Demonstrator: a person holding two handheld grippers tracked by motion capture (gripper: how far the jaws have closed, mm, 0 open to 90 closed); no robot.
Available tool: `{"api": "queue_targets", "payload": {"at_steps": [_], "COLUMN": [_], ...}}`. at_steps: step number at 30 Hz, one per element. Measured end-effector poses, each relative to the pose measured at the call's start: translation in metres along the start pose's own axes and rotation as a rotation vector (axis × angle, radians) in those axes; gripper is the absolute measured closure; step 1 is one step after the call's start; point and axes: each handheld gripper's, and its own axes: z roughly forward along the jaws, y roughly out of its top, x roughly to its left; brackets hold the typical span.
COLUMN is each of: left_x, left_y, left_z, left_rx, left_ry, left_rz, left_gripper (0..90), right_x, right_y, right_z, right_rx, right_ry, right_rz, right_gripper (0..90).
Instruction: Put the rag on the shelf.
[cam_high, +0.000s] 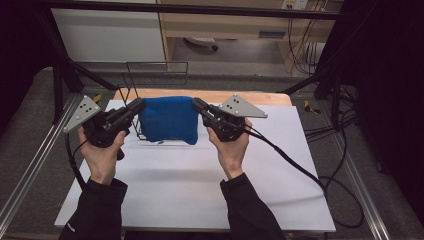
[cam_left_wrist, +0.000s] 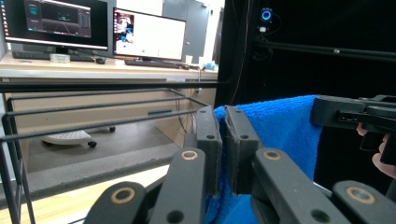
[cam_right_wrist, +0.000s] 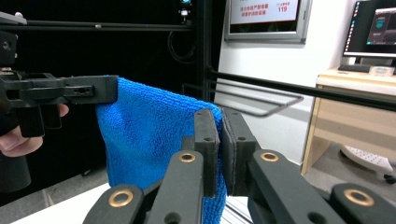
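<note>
Blue microfiber towel (cam_high: 168, 119) is lifted off the white surface (cam_high: 200, 185), stretched between 2 tools: left tool (cam_high: 136, 106) pinches its 9 o'clock top corner, right tool (cam_high: 198, 105) pinches the 3 o'clock corner. Pick-up looks done; hanging it on the black wire rack (cam_high: 156, 70) at 12 o'clock probably remains. Wall sign (cam_right_wrist: 266, 11) reads "119"; other characters unreadable.

wall sign (cam_right_wrist: 266, 14) reads "119".
</note>
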Motion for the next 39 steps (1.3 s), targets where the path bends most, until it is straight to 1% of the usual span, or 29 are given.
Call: {"api": "queue_targets", "payload": {"at_steps": [4,5,7,8,14,16,20,24,31,33,34,39], "left_x": [0.004,0.005,0.007,0.008,0.013,0.016,0.020,0.024,0.030,0.031,0.032,0.035], "left_y": [0.008,0.010,0.014,0.015,0.023,0.027,0.033,0.039,0.049,0.053,0.055,0.065], "left_z": [0.001,0.002,0.002,0.002,0.006,0.007,0.009,0.011,0.013,0.014,0.015,0.018], "left_rx": [-0.018,-0.022,-0.032,-0.036,-0.070,-0.077,-0.098,-0.107,-0.127,-0.135,-0.140,-0.144], "left_ry": [0.009,0.010,0.013,0.015,0.019,0.023,0.030,0.040,0.050,0.055,0.056,0.067], "left_rz": [0.003,0.004,0.004,0.006,-0.001,0.004,0.002,-0.001,0.004,0.000,-0.001,0.009], "left_gripper": [85.3,85.4,85.3,85.3,85.3,85.4,85.4,85.4,85.5,85.5,85.5,85.5], "right_x": [0.000,0.001,0.000,0.000,-0.001,-0.002,-0.002,-0.001,-0.001,-0.001,-0.001,-0.003], "right_y": [0.006,0.009,0.016,0.016,0.028,0.032,0.039,0.047,0.059,0.065,0.065,0.073], "right_z": [0.005,0.006,0.011,0.011,0.020,0.023,0.028,0.034,0.043,0.047,0.047,0.053], "right_rx": [-0.012,-0.013,-0.020,-0.020,-0.037,-0.041,-0.055,-0.070,-0.078,-0.084,-0.084,-0.097], "right_ry": [-0.003,-0.005,-0.011,-0.011,-0.022,-0.026,-0.032,-0.035,-0.045,-0.048,-0.048,-0.056], "right_rz": [-0.006,-0.002,-0.010,-0.010,-0.017,-0.025,-0.025,-0.026,-0.042,-0.045,-0.045,-0.044], "right_gripper": [86.1,86.1,86.2,86.2,86.2,86.2,86.3,86.4,86.4,86.4,86.4,86.4]}}
